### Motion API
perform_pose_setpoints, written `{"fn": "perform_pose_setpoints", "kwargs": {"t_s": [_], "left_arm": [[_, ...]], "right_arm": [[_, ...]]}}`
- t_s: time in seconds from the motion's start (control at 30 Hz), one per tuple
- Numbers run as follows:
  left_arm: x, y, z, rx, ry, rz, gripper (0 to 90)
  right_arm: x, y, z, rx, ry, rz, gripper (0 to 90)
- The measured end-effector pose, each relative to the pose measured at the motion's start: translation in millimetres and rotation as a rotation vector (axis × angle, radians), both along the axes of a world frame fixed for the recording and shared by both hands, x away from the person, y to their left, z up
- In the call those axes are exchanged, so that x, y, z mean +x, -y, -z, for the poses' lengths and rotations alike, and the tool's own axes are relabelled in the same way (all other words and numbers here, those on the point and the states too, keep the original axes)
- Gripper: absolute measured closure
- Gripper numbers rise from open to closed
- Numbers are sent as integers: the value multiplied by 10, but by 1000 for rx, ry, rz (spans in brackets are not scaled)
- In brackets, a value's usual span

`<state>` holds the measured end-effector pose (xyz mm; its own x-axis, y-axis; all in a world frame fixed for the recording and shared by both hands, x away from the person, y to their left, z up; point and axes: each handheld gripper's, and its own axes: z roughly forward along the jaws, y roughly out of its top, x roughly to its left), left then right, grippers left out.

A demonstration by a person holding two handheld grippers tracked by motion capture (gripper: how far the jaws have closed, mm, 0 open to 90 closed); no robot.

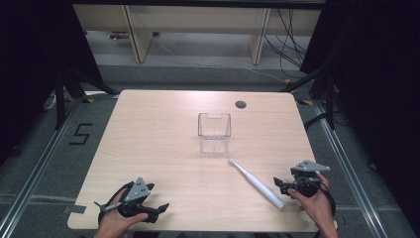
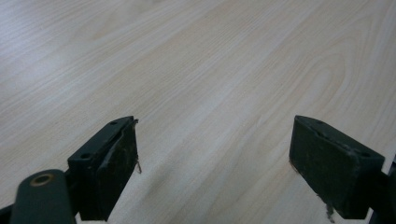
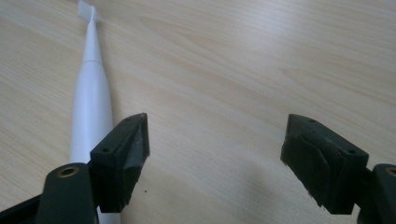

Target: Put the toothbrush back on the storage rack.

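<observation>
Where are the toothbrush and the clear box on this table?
toothbrush (image 1: 257,185), high view, middle of its white handle.
clear box (image 1: 214,132), high view, its front wall.
table (image 1: 148,129), high view, bare wood left of the box.

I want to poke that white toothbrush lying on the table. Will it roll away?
Probably a little. The toothbrush has a round, smooth handle and lies flat on the bare table, so a sideways poke would likely roll it. It looks stiff, not bendy. Its smooth, tapering body may slip between the jaws.
</observation>
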<state>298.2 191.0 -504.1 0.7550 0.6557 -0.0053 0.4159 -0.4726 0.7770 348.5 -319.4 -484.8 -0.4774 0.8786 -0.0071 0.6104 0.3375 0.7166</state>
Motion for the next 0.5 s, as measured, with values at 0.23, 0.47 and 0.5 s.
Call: {"fn": "perform_pose_setpoints", "kwargs": {"t_s": [0.23,0.47,0.5], "left_arm": [[-2,8,11,-16,-6,-7,149],[8,-6,12,5,-10,-6,149],[8,-7,12,5,-10,-6,149]], "right_arm": [[10,-8,-31,-17,11,-5,238],[28,-81,-115,-33,-27,-42,225],[17,-104,-123,-28,-40,-34,219]]}}
